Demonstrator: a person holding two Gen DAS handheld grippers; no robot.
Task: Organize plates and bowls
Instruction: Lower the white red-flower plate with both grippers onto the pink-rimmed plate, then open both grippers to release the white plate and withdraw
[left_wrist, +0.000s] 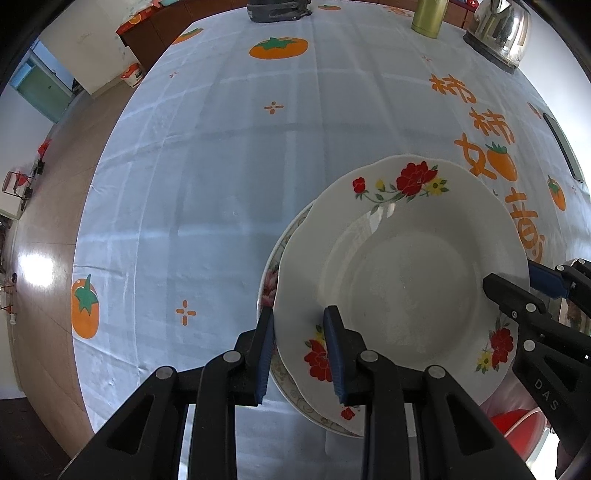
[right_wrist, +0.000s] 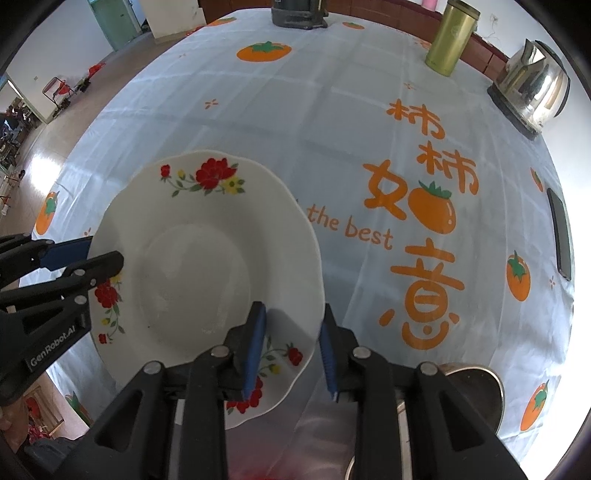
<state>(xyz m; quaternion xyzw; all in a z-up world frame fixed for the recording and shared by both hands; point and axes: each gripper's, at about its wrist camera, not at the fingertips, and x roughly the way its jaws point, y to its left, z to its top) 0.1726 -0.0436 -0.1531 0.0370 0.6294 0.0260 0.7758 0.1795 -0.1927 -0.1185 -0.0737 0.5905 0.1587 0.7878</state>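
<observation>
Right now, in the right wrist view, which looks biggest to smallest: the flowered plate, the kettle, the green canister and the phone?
1. Flowered plate, by far, though it sits nearest the camera.
2. Steel kettle.
3. Green canister, looking close to the kettle, so that order is unsure.
4. Phone, seen only as a thin dark strip.

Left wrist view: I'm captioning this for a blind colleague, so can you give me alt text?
The left hand-held gripper straddles the near rim of a white plate with red flowers, which sits over a second plate. The right hand-held gripper straddles the rim at right, above a persimmon-print tablecloth.
</observation>
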